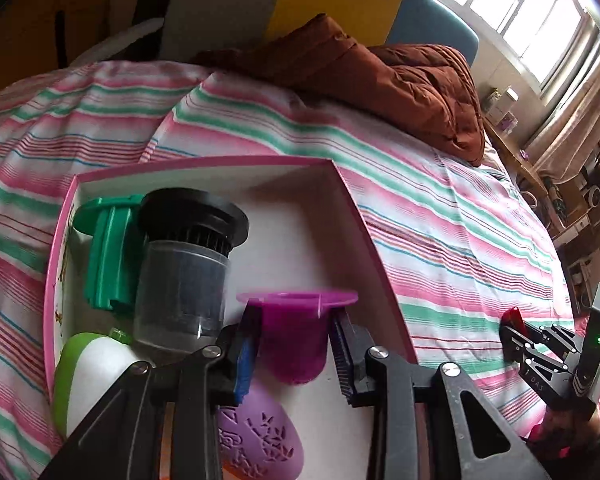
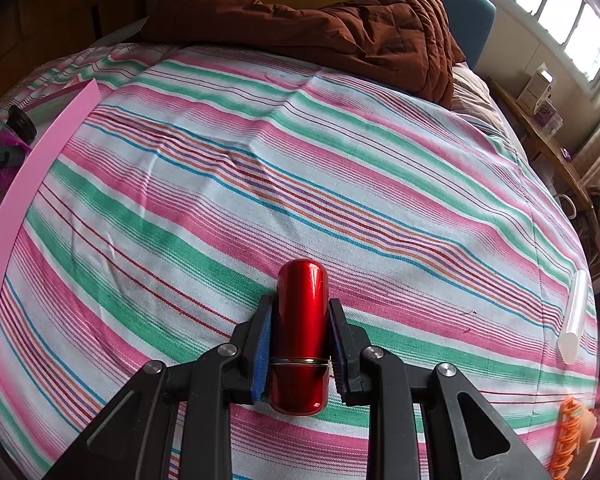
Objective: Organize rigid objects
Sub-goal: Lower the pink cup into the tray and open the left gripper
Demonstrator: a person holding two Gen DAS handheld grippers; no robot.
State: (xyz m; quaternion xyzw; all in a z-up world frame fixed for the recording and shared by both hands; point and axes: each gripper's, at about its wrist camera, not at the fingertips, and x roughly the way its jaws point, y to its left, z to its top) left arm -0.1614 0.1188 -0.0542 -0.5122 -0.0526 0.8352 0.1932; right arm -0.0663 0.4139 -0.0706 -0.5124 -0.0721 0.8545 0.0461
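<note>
Left wrist view: pink-rimmed box [image 1: 342,184] on striped bed [image 1: 440,216]. Contents: green ribbed piece [image 1: 108,256], black-capped clear canister [image 1: 184,280], green-and-white case [image 1: 88,376], purple embossed piece [image 1: 260,440]. Left gripper [image 1: 296,356]: jaws part-open, straddling magenta flanged cup [image 1: 300,332] over the box floor, right pad apart from it; left-side contact unclear. Advice: seat the cup before withdrawing straight back, clear of the canister.

Right wrist view: right gripper [image 2: 299,344]: jaws closed narrow on red metal cylinder [image 2: 300,332], just above the sheet, well apart from the box. Clear tube [image 2: 574,316] lies at the bed's edge.
</note>
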